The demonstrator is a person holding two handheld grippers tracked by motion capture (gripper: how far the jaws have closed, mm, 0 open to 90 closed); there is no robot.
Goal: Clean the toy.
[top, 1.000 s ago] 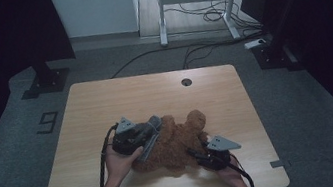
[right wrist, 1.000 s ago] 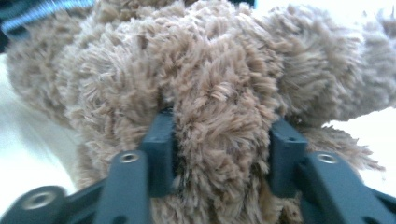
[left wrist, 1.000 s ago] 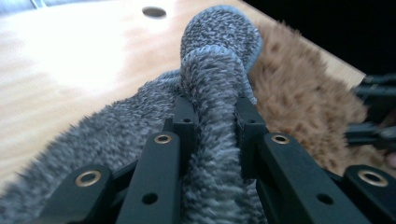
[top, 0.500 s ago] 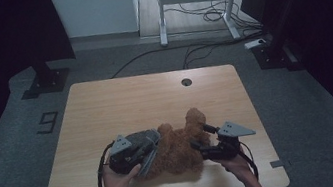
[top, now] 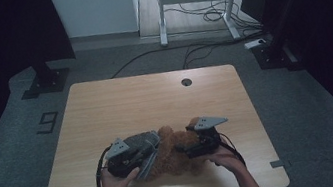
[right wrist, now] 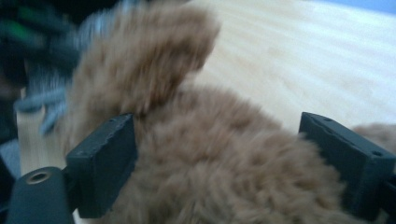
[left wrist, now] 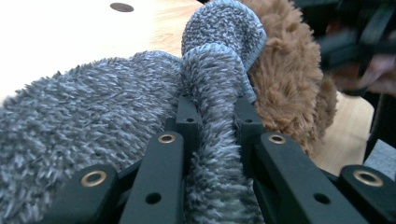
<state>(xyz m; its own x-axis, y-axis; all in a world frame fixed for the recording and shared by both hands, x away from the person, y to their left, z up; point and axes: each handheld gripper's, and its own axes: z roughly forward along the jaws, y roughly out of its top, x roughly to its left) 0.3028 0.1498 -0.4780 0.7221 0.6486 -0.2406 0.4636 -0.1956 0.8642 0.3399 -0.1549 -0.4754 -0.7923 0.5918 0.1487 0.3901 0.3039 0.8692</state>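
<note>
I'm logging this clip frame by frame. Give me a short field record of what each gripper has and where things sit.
surface: wooden table
objects: brown plush toy; grey fuzzy cloth
left gripper: shut on a fold of the grey cloth
right gripper: open, fingers either side of the brown toy
location: both items at the table's near edge, touching
table feature: round hole near far edge
</note>
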